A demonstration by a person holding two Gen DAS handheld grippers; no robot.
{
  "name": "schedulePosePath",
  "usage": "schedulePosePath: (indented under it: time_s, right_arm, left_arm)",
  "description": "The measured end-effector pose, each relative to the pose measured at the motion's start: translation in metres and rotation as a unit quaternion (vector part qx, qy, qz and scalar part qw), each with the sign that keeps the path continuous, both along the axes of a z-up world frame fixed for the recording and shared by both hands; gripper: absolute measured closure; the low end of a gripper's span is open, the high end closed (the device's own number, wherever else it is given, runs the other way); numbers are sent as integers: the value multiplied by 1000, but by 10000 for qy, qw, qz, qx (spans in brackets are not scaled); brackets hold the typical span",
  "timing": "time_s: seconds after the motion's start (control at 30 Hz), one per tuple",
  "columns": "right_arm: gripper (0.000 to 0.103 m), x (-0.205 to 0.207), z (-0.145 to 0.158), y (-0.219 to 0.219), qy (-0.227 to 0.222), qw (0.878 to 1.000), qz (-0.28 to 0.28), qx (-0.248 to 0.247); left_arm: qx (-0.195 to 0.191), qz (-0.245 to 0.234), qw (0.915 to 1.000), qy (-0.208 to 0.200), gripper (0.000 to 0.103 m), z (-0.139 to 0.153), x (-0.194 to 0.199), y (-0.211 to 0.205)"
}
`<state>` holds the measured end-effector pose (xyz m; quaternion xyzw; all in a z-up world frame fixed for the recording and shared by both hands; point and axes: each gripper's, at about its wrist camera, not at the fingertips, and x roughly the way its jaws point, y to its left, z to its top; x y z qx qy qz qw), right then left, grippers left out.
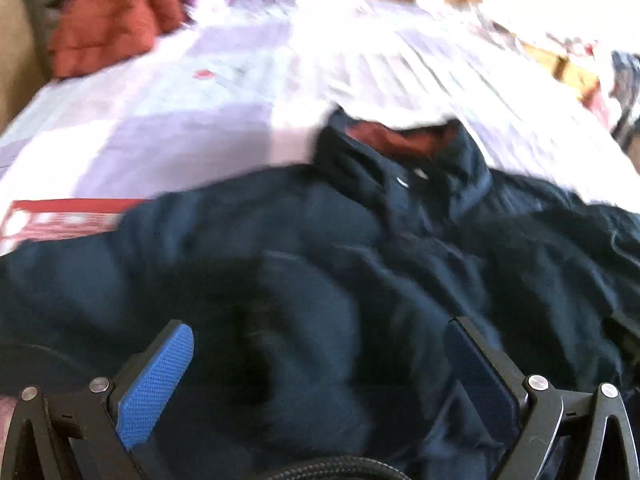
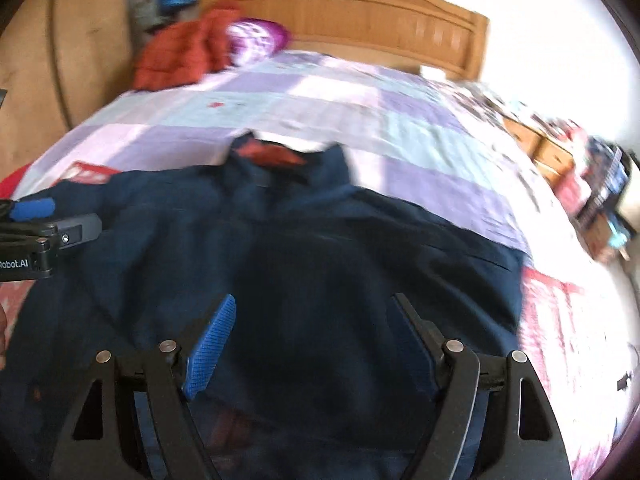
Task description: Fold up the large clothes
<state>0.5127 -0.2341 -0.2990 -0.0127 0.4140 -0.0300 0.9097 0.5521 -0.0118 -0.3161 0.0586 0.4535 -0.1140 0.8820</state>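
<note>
Bed [image 2: 280, 92] under navy jacket [image 2: 320, 260]

Rumpled navy jacket [image 2: 320, 248] with red-lined collar, front up on bed

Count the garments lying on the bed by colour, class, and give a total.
Navy: 1, the jacket spread flat, collar toward the headboard.
Rust-red: 1, the padded jacket bunched by the pillow.
Total: 2

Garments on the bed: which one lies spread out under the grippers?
The navy jacket, laid flat with its collar toward the headboard; the red-orange garment sits bunched at the far corner.
</note>
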Motion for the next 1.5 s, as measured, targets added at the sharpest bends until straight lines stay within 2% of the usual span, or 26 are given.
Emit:
schedulePosePath:
  time_s: [0.03, 0.1, 0.13, 0.17, 0.2, 0.23, 0.27, 0.33, 0.4, 0.63, 0.7, 0.8, 0.83, 0.9, 1.0, 1.1, 1.2, 1.23, 1.27, 1.37, 1.4, 1.43, 1.5]
  right_arm:
    - [22, 1, -3, -12, 36, 9999, -100, -43]
    - [22, 6, -17, -36, 266, 9993, -223, -125]
    - [22, 9, -29, -51, 509, 9981, -312, -115]
    - [22, 11, -44, -74, 803, 9955, -485, -118]
    - [22, 9, -53, -92, 900, 9942, -593, -37]
    - [22, 5, -57, -109, 869, 9935, -733, 32]
    - [23, 1, -59, -120, 838, 9933, -784, 109]
    - [23, -4, -66, -134, 910, 9931, -704, 233]
    - [23, -6, -69, -132, 910, 9942, -570, 50]
    - [23, -21, -75, -156, 880, 9910, -868, 522]
    - [23, -19, -75, -156, 923, 9912, -830, 456]
    - [23, -19, -67, -146, 891, 9924, -844, 94]
    - [23, -20, -59, -138, 769, 9933, -855, -94]
    - [23, -20, -44, -123, 423, 9966, -680, -199]
    - [23, -12, -25, -89, 65, 9997, -77, -208]
    - [23, 11, -26, -63, 201, 9991, 373, -93]
    - [23, 30, -35, -49, 448, 9970, 608, -155]
    - [23, 36, -41, -48, 604, 9959, 655, -156]
    - [23, 41, -50, -51, 813, 9946, 603, -241]
    - [23, 40, -65, -81, 1008, 9942, 337, 146]
    - [24, 38, -64, -93, 975, 9948, 199, 228]
    - [26, 35, -65, -100, 945, 9950, 113, 292]
    - [38, 27, -66, -117, 912, 9946, 71, 488]
  left_arm:
    - [142, -12, 9999, 95, 0, -11, 6, -8]
    - [551, 64, 9969, 563, 0, -45, 20, -15]
    - [596, 191, 9938, 915, 0, -68, 26, -8]
    - [378, 253, 9937, 1029, 0, -75, 28, 0]
    - [23, 404, 9922, 1178, 0, -82, 29, 13]
    - [-119, 494, 9907, 1259, 0, -84, 29, 19]
    - [-141, 526, 9910, 1226, 0, -84, 27, 22]
    - [103, 418, 9939, 1016, 0, -82, 21, 16]
    - [298, 379, 9948, 900, 0, -81, 18, 10]
    - [407, 282, 9957, 788, 0, -82, 16, 12]
    - [429, 288, 9958, 762, 0, -84, 15, 9]
    - [627, 385, 9952, 641, 0, -75, 9, 1]
    - [732, 387, 9955, 464, 0, -64, 4, -5]
    - [598, 232, 9979, 63, 0, -41, -7, -16]
    - [395, -29, 9990, -224, 0, -17, -12, -44]
    - [452, -161, 9983, -324, 0, -7, -3, -75]
    - [244, -288, 9977, -568, 0, 6, -5, -89]
    - [447, -384, 9954, -752, 0, 3, -8, -96]
    - [632, -371, 9950, -676, 0, -5, -3, -96]
    - [1168, -80, 9928, 262, 0, -55, 22, -74]
    - [990, -22, 9944, 373, 0, -65, 24, -55]
    - [871, 15, 9957, 307, 0, -66, 22, -42]
    - [1007, 17, 9948, 168, 0, -66, 18, -31]
